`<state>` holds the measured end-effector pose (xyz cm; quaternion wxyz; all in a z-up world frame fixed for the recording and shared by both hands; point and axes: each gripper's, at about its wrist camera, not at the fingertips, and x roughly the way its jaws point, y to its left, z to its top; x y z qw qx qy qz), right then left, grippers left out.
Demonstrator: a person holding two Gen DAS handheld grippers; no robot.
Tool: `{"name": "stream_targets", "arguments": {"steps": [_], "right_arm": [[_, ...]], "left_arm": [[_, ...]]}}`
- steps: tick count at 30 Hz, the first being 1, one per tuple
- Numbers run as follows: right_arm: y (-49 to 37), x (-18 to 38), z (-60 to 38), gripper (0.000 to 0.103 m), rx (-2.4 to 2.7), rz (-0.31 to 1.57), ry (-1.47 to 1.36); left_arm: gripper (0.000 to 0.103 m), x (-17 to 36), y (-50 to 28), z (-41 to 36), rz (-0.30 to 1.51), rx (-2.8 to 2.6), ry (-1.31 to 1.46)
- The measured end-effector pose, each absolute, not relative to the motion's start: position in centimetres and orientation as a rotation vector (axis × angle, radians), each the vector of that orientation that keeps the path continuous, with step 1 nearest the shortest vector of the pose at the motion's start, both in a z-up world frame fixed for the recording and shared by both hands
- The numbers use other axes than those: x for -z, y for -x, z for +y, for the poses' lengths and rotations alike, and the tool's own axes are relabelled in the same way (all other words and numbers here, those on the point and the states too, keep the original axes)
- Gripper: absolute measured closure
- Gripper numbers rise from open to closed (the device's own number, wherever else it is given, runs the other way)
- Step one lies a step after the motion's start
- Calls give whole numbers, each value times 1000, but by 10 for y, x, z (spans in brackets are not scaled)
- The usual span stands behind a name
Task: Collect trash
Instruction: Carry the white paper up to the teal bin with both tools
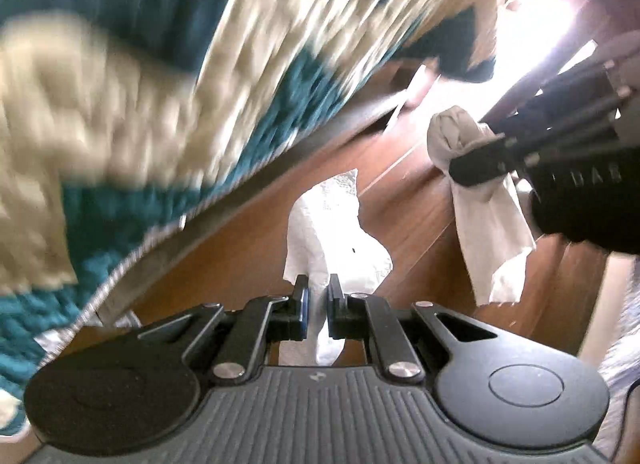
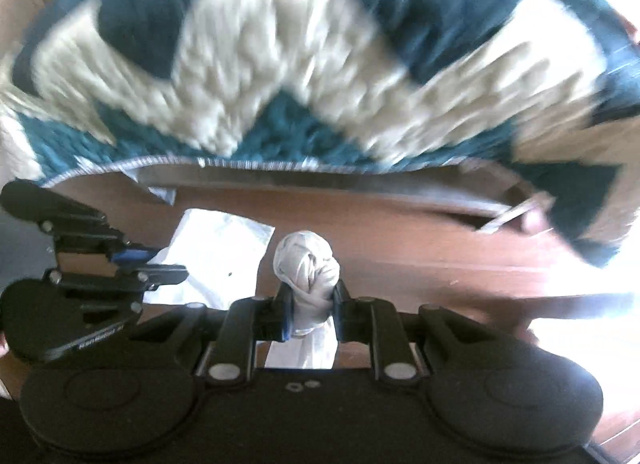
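Both held above the brown wooden floor (image 2: 400, 232) beside the teal-and-cream shag rug (image 2: 280, 64): left gripper (image 1: 318, 288) pinching a crumpled white paper towel (image 1: 336, 224), right gripper (image 2: 310, 300) clamping a twisted grey-white tissue (image 2: 306, 264); best carried binward, squeezing firmly

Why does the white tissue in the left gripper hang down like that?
The white tissue looks thin and crinkled, so it is probably floppy and very light. Pinched in the left gripper, it droops rather than standing stiff. It could likely tear if tugged.
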<state>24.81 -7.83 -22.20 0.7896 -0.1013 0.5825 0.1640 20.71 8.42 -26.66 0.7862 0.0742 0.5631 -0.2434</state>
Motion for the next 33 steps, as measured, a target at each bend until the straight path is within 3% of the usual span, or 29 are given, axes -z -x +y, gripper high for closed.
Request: {"name": "stream_targets", "arguments": {"steps": [11,33], "right_arm": [[-189,53,-148,85,-354,1024,156],[-79,-174,-318,85,-198,574,100]], "left_arm": [[95,105,-187,16,1058,469,-149],[95,-140,-100,-155,641,537,-275]]}}
